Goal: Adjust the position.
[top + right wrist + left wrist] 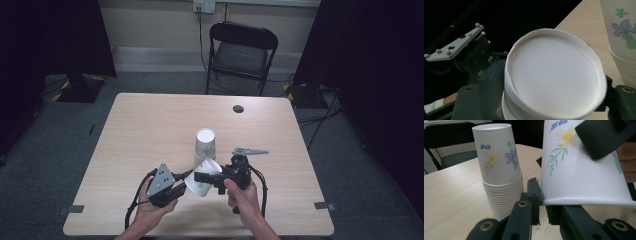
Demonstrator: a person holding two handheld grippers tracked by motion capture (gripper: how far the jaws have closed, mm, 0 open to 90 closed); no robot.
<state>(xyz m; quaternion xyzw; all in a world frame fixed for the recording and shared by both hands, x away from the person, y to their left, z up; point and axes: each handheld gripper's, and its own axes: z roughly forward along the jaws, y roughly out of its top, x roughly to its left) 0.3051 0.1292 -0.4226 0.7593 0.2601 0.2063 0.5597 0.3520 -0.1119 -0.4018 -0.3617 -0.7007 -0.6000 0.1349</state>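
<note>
While the paper cup (199, 187) hangs tilted in the air just in front of the stack of upturned cups (205, 145), clear of the counter (150, 125), the work in hand looks like steadying or turning one loose cup between both tools. The left tool (542, 205) is clenched on the rolled rim at the cup's mouth, wall pinched between its jaws. The right tool (206, 176) straddles the body nearer the base. One black jaw lies flat on the printed wall, and the other seems to press the far side too, though the right gripper view leaves that contact a little uncertain.

To do this well, I would keep only one grip firm at a time. Thin paper buckles when two clamps pull against each other, and the rim pinch already carries the cup. If the cup is to change tools, the body hold should be snug on both sides before the rim is let go. It should sit low on the taper, where the stiff bottom disc resists crushing. Keep the cup away from the stack so nothing knocks it over.

The cup is white matte paper, a tapered cone with a recessed round base ringed by fine crimps. It is printed with a yellow daisy, green stems and blue lettering. The stack shows the same print plus a violet flower, with many rolled rims nested tightly at its foot. The counter is pale wood-grain laminate, smooth and flat.
</note>
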